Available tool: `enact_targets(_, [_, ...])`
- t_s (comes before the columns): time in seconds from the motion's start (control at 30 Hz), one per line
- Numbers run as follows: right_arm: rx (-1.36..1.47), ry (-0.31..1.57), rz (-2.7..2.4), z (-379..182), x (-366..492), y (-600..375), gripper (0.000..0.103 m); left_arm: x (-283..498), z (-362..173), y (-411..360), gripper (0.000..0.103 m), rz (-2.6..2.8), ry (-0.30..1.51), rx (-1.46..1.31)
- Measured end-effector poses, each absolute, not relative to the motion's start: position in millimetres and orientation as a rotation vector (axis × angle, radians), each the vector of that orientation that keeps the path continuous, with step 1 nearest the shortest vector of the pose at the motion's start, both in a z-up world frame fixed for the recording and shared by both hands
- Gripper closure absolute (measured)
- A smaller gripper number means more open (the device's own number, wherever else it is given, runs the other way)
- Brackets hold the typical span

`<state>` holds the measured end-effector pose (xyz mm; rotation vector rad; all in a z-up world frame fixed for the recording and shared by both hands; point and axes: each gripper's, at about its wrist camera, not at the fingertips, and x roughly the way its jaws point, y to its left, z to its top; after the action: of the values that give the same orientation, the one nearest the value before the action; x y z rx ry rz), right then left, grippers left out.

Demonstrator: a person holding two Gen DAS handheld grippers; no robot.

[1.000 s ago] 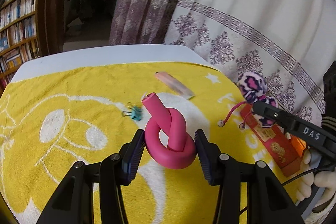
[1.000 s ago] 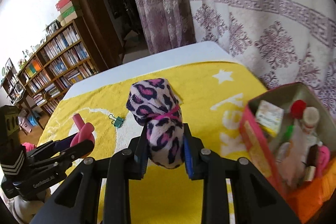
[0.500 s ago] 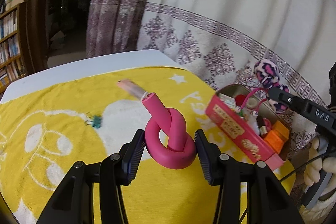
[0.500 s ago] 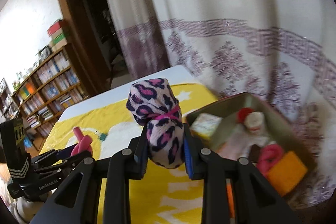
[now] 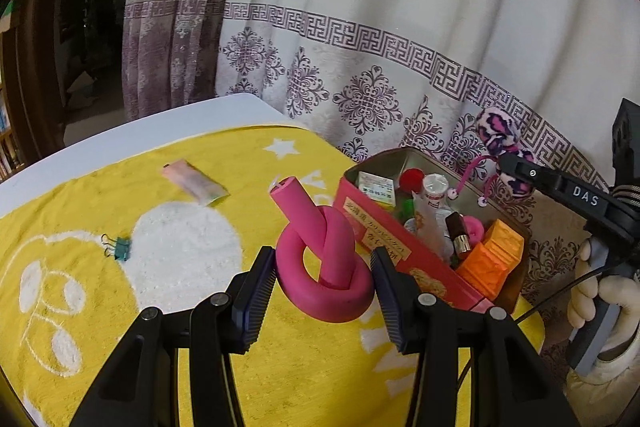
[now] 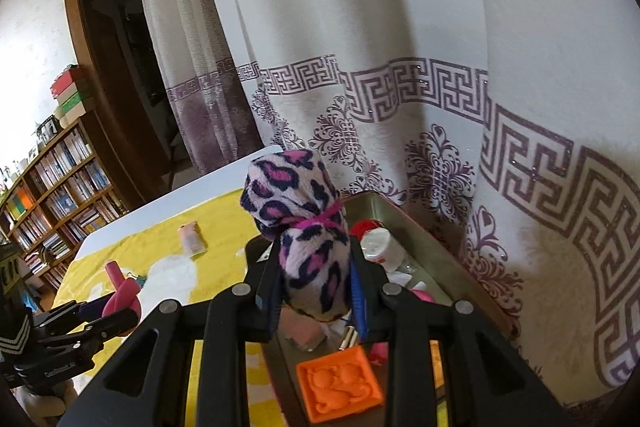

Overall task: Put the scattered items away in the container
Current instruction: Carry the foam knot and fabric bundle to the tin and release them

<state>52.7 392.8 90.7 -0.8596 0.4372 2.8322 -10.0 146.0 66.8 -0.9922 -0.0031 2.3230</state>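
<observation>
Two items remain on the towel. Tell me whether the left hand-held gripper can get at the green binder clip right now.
Probably not yet: the left hand-held gripper is shut on the pink knotted foam tube, so its jaws are occupied. The green binder clip itself lies uncovered on the yellow towel.

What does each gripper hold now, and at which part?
The left gripper clamps the pink knotted foam tube across its loop. The right gripper clamps the leopard pouch below its tie.

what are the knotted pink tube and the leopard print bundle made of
Knotted pink tube: likely soft foam, matte, thick and bent into a knot without creasing. Leopard print bundle: fuzzy plush fabric, probably fleece, cinched by a pink cord; fibres show at its edges.
</observation>
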Motion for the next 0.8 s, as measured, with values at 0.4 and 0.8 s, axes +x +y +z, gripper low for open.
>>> enact_targets(0.4, [-0.823,0.511,2.812,74.7,57.7,409.6,0.041,-13.8,66.2,170.9,0.053,2.294,0.021,-1.005])
enact_targets(0.8, [-0.757,0.442,2.813,81.5,63.2,407.7,0.041,-12.9,72.5,217.3,0.053,2.209,0.074,-0.975])
